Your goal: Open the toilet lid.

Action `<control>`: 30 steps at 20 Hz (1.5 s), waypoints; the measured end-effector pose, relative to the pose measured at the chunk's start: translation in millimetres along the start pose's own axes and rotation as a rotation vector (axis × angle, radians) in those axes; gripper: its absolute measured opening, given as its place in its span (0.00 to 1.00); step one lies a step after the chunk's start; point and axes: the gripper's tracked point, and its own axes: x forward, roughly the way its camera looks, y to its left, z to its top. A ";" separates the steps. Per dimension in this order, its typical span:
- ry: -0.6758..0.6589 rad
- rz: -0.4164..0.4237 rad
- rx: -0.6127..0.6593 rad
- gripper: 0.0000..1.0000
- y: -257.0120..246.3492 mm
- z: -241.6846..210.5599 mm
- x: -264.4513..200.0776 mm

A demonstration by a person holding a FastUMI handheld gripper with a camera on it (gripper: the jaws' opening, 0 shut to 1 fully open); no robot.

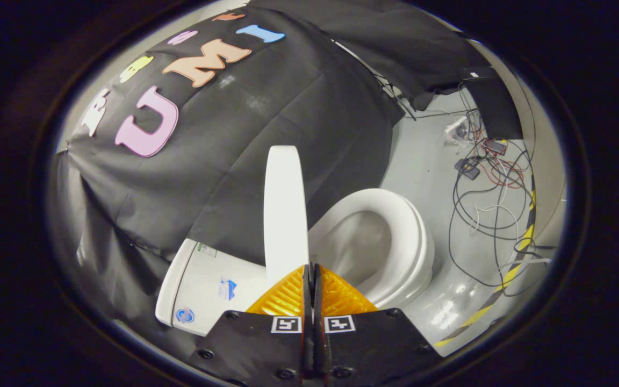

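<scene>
On the left, against the black cloth wall [223,156] of the booth, sat the white ceramic toilet tank [202,290], its flat top bearing a few small stickers. Just right of the tank, the white plastic toilet lid [286,209] stood raised, seen edge-on and reaching up in front of the cloth. At the near end of the lid was the claw [312,271], its two fingers pressed together with no gap showing between the tips; the tips sat right at the lid's lower edge, and whether they pinched it or merely touched it could not be told. Right of the lid lay the white oval toilet seat [401,220], down over the open bowl [358,242]. Farther right, the grey floor [427,161] carried a tangle of black, white and red cables [492,199], a few small devices, and a yellow-and-black striped tape line [519,252].
</scene>
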 end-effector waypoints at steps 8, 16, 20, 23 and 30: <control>-0.006 0.019 -0.018 0.01 12.8 -1.0 -4.5; -0.013 0.033 -0.043 0.02 28.8 -2.1 -9.4; -0.017 0.038 -0.054 0.03 36.2 -1.3 -11.3; -0.021 0.044 -0.066 0.03 42.7 -2.7 -12.7; -0.033 0.066 -0.090 0.04 57.3 -4.8 -16.3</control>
